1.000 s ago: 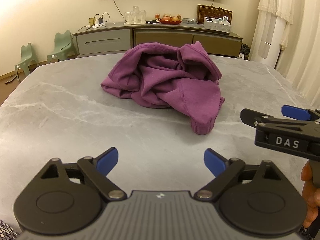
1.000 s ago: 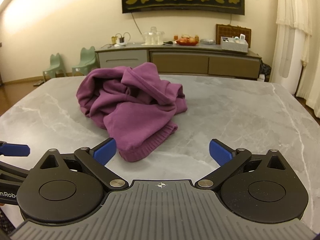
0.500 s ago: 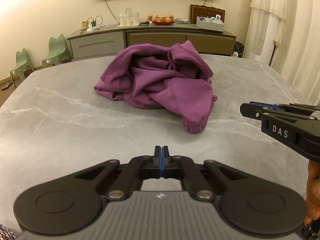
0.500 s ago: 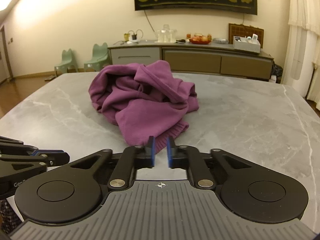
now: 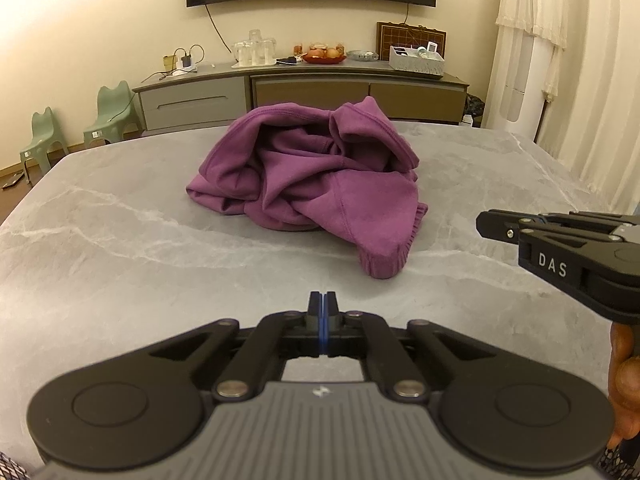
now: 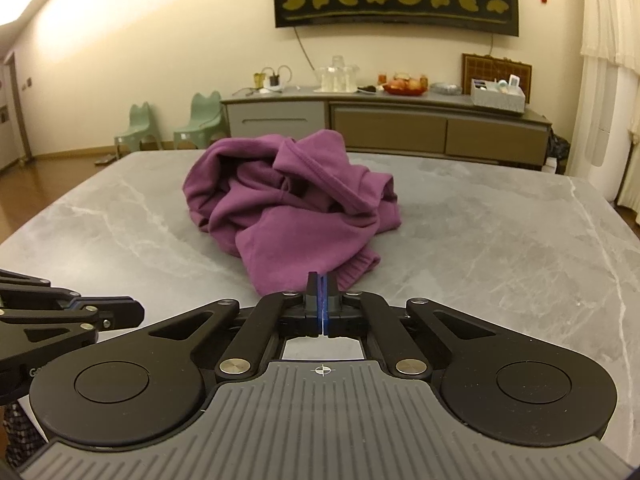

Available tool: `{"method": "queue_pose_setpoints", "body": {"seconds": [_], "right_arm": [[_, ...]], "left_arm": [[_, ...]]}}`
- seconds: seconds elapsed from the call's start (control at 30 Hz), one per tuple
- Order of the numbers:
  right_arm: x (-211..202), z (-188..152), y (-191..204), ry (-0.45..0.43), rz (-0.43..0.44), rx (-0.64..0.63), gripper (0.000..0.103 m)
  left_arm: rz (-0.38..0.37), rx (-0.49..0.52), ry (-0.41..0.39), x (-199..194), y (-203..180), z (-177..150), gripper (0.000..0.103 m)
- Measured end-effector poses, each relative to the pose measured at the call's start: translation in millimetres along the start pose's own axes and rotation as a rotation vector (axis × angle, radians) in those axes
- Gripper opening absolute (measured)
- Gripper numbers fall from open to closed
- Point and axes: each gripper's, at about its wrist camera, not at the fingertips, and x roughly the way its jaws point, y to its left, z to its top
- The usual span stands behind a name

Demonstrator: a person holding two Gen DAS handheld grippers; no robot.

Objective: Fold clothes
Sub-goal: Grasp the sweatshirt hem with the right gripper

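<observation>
A purple sweatshirt point(image 5: 316, 184) lies crumpled in a heap on the grey marble table point(image 5: 120, 248); it also shows in the right wrist view point(image 6: 292, 208). A ribbed cuff point(image 5: 384, 264) points toward me. My left gripper point(image 5: 322, 300) is shut and empty, above the table in front of the heap. My right gripper point(image 6: 322, 280) is shut and empty, just short of the cuff point(image 6: 356, 268). Each gripper shows from the side in the other's view, the right one point(image 5: 488, 220) and the left one point(image 6: 136, 312).
A long sideboard point(image 5: 300, 88) with glasses, a fruit bowl and a box stands behind the table. Two green child chairs point(image 5: 76, 128) stand at the far left. White curtains point(image 5: 580, 80) hang at the right. The table point(image 6: 500, 240) spreads wide around the heap.
Both grippers have gone from wide open to shut, with nothing between the fingers. Both have risen slightly and the view has tilted up. The sweatshirt has not moved.
</observation>
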Motion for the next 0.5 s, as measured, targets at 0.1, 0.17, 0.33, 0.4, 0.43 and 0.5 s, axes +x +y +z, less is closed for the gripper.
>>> {"method": "queue_pose_setpoints", "body": {"seconds": [0.1,0.17,0.33,0.4,0.43,0.5], "right_arm": [[0.5,-0.4,0.0,-0.001,-0.002,0.002,0.000],[0.9,-0.6,-0.2,0.000,-0.003,0.003,0.000],[4.5,-0.6,-1.9,0.008,-0.019,0.017,0.002],[6.8,-0.5,-3.5,0.013,-0.037,0.032,0.015],[7.9,-0.5,-4.3,0.015,-0.046,0.039,0.029],[9.7,-0.4,-6.2,0.018,-0.056,0.050,0.053]], "left_arm": [[0.004,-0.008,0.001,0.3,1.7,0.1,0.000],[0.005,-0.014,0.004,1.4,3.1,0.1,0.000],[0.000,-0.034,0.015,4.3,7.3,1.3,0.001],[0.001,-0.050,0.015,4.9,9.8,2.0,0.021],[0.001,-0.061,0.010,4.6,11.6,2.7,0.032],[0.007,-0.073,-0.004,3.6,13.9,4.4,0.069]]}}
